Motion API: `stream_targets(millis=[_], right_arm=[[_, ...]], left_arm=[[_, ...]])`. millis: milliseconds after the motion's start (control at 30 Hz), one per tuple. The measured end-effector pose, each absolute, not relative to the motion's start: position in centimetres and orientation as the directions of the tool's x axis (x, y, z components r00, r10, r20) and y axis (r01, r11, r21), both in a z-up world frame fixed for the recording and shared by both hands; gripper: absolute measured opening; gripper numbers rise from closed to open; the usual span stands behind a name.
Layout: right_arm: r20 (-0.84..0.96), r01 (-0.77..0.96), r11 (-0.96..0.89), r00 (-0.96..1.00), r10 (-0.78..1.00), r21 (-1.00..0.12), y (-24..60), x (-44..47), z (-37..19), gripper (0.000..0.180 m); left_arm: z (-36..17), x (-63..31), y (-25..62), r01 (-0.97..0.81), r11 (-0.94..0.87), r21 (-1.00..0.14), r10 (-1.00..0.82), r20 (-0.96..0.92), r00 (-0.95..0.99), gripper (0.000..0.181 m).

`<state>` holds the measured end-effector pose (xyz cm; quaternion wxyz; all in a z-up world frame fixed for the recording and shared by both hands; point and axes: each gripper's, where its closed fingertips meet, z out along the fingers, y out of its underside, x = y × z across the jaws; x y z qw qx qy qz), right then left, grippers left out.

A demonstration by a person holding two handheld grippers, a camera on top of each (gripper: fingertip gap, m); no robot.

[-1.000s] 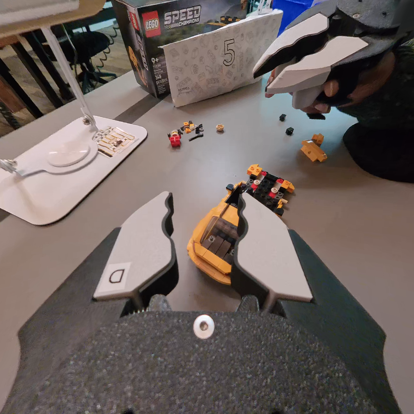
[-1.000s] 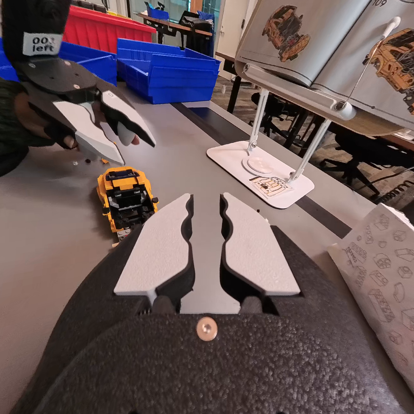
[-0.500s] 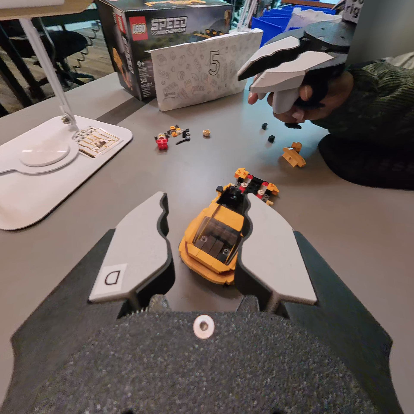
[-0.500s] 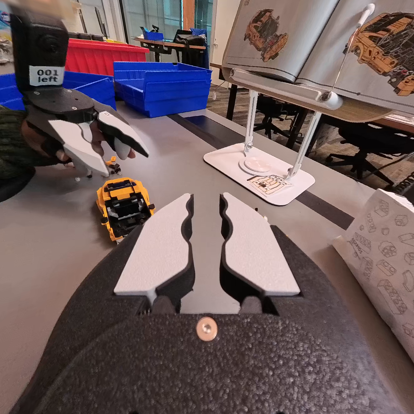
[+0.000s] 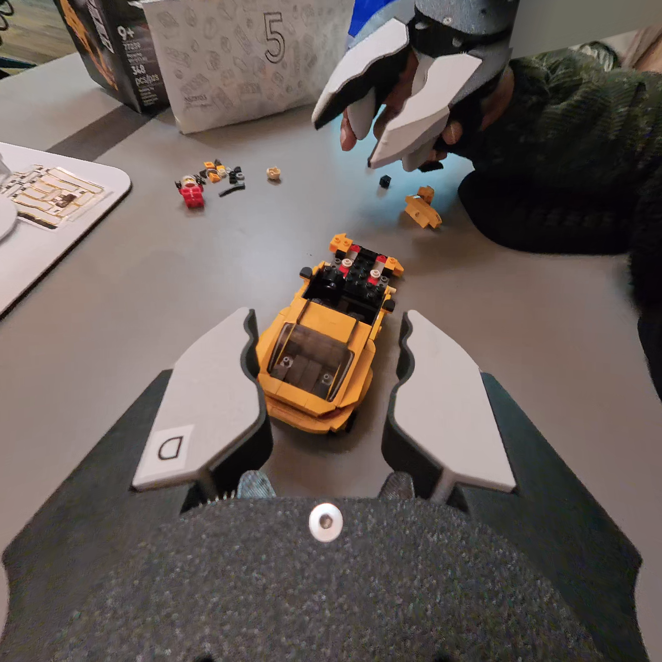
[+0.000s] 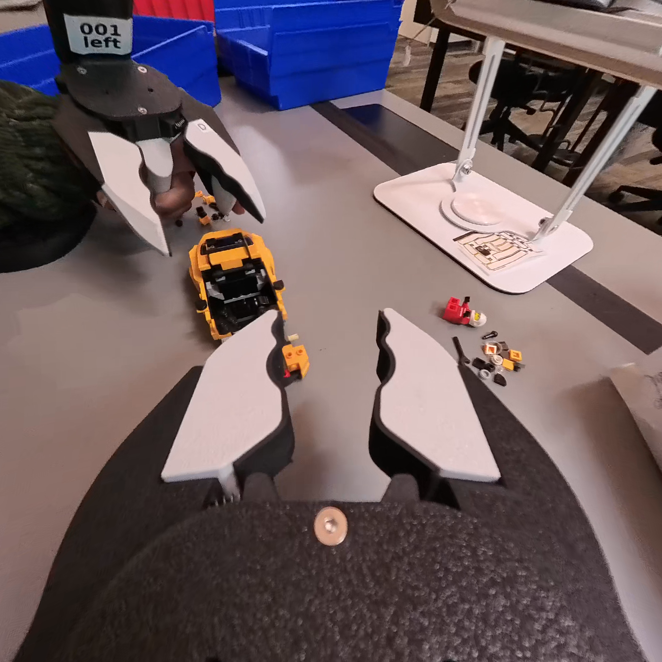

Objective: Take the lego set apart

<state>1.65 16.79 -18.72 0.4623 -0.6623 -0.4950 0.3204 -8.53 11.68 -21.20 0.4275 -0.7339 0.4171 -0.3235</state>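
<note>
The yellow lego car (image 5: 324, 353) sits on the grey table (image 5: 179, 286), its nose lying between the spread fingers of the left gripper (image 5: 325, 353), which is open and holds nothing; one finger appears to be just beside the car's flank, though contact cannot be judged. The right gripper (image 6: 327, 345) is also open and empty, with the stripped tail of the car just beyond and partly hidden behind one finger. The likely next step is for the left to clamp the body while the right pulls a piece from the rear. The risk is that the car, resting free on its wheels, rolls or skews as the fingers close unevenly, or that a squeeze across the loosely built bodywork pops several bricks at once and scatters them among the loose parts (image 5: 211, 177). The left wrist view alone shows the windscreen and hood, the exposed black and red studs at the rear, the printed paper bag (image 5: 233, 61), the set's box (image 5: 107, 50) and a detached orange chunk (image 5: 422, 211). The right wrist view alone shows the blue bins (image 6: 304, 53), the white stand base (image 6: 483, 229), and a small orange brick (image 6: 296, 358) lying just beside its finger
</note>
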Motion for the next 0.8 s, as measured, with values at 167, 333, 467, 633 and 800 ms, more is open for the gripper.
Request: stream_targets(millis=[167,333,467,633,800], right_arm=[[0.052,0.401,-0.061,0.267,0.962,-0.914,16.0,1.4,-19.1,0.05],[0.12,0.482,-0.004,0.226,0.967,-0.876,15.3,1.3,-20.1,0.051],[0.134,0.513,0.016,0.195,0.972,-0.858,14.9,1.1,-20.7,0.051],[0.146,0.54,0.033,0.169,0.975,-0.841,14.5,1.1,-21.3,0.051],[0.147,0.566,0.042,0.141,0.979,-0.824,14.1,1.1,-21.9,0.051]], left_arm=[[-21.2,-8.4,11.5,-0.363,-0.261,-0.894,-0.893,0.082,0.442,0.075],[-21.2,-8.3,11.5,-0.381,-0.241,-0.893,-0.895,0.053,0.442,0.076],[-21.5,-8.3,11.5,-0.392,-0.24,-0.888,-0.896,0.048,0.44,0.076],[-21.6,-8.2,11.5,-0.398,-0.236,-0.887,-0.898,0.042,0.439,0.076],[-21.6,-8.0,11.4,-0.41,-0.223,-0.885,-0.901,0.027,0.432,0.076]])
